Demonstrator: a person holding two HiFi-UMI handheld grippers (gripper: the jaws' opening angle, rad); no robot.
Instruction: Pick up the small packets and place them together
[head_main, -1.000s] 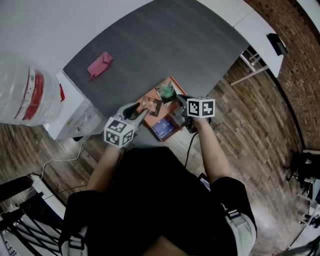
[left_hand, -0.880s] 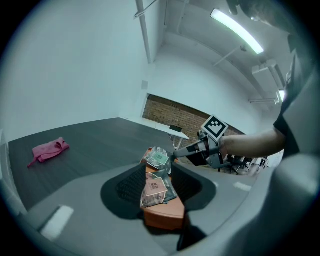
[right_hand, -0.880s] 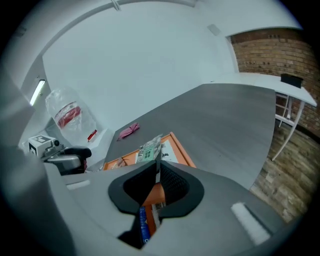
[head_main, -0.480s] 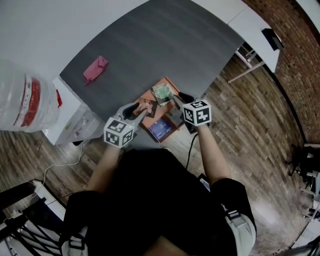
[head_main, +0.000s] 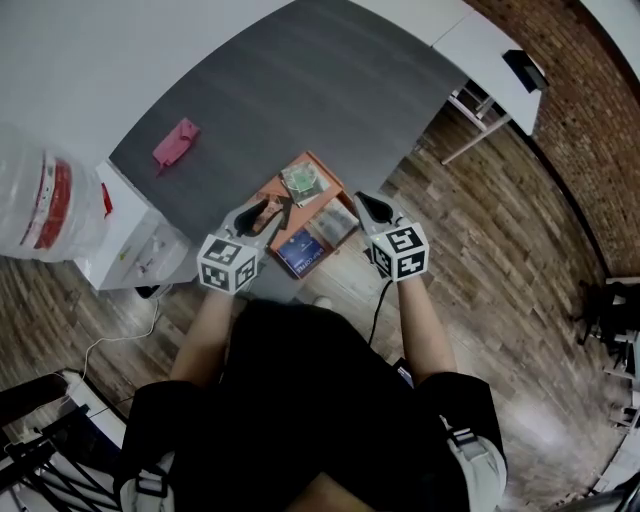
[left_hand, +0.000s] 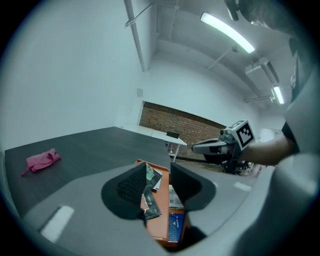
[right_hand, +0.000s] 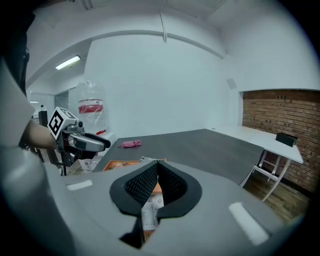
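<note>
The ceiling tube lights (left_hand: 226, 33) give even, cool brightness with soft shadows. Both gripper views are strongly fisheye, dark in the corners, with near parts blurred; the head view curves at its edges.

Left gripper (head_main: 272, 208), centre-left of frame: jaws apart, tilted slightly downward. Right gripper (head_main: 360, 203), just to its right: jaws together, gripping nothing.

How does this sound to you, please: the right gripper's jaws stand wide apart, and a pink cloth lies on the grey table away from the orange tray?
Not quite: the jaws of the right gripper are shut together with nothing between them, as the right gripper view shows. The pink cloth does lie on the grey table away from the orange tray.
</note>
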